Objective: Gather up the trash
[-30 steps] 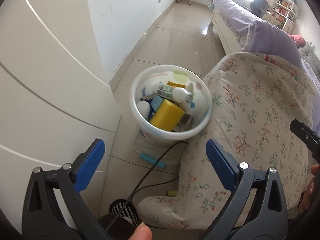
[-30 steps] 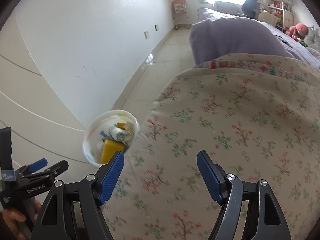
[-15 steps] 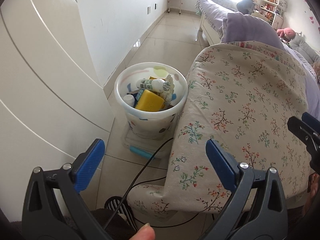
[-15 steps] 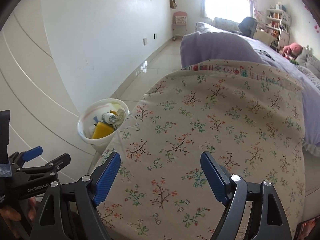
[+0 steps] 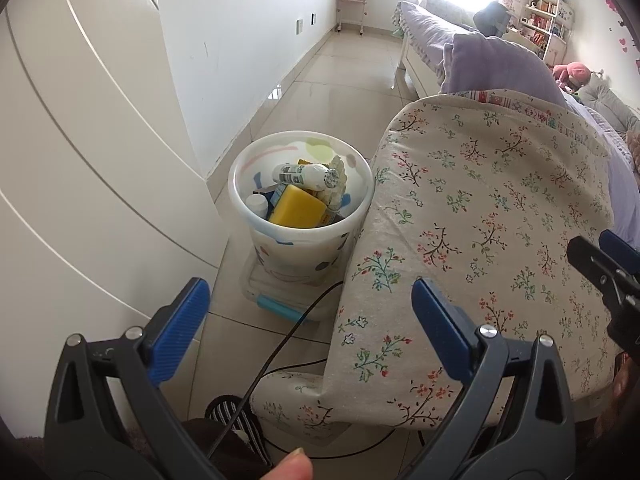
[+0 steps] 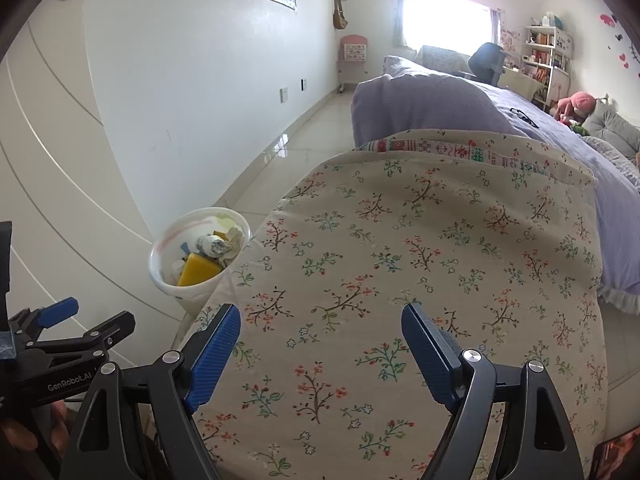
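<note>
Trash bin (image 5: pixel 300 216), centre-left of frame on the floor beside the floral worktop (image 5: pixel 500 220), sits full: yellow sponge (image 5: pixel 296 210), bottle (image 5: pixel 304 174). Light and rigid; judged best lifted by the rim. Left gripper (image 5: pixel 308 332) and right gripper (image 6: pixel 320 352) both spread, empty.

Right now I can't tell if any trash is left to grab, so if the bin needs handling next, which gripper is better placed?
Probably the left gripper: open, with the white bin just ahead. The right gripper faces the floral cloth.

Light: bright daylight pouring from the far window (image 6: pixel 444 16), blown out white
Floor (image 5: pixel 320 92): glossy glare streaks
Edges: fisheye-bent, dark corners
Focus: sharp
</note>
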`<act>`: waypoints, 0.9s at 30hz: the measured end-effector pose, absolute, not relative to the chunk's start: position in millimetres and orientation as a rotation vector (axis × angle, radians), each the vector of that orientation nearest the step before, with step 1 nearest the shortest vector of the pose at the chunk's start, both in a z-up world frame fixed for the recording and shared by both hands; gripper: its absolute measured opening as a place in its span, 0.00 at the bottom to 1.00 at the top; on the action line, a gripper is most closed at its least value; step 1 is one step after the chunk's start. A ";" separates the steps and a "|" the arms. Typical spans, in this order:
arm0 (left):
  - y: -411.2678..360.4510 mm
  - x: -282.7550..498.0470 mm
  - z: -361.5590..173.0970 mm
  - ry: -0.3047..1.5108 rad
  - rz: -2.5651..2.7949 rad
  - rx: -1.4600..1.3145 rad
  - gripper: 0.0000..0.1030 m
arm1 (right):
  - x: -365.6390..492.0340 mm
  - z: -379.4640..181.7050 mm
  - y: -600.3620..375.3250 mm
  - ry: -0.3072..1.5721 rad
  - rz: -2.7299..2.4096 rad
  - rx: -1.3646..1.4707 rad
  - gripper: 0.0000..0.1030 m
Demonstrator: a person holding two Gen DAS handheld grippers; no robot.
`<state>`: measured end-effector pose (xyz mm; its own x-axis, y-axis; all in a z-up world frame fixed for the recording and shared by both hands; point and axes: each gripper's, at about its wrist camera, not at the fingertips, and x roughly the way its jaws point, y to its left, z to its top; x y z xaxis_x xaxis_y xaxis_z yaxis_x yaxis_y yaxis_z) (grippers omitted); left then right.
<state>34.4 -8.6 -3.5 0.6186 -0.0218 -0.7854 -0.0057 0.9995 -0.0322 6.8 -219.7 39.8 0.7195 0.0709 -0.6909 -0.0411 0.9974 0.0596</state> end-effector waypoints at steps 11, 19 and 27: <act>-7.0 35.3 -3.4 0.910 -0.013 -0.051 0.98 | 6.9 34.2 -211.0 0.774 0.078 0.024 0.82; -7.3 35.2 -3.2 0.908 -0.013 -0.055 0.98 | 6.7 34.8 -210.8 0.764 0.083 0.021 0.82; -6.9 34.8 -2.5 0.899 -0.001 -0.053 0.98 | 4.9 36.5 -211.2 0.754 0.096 0.009 0.82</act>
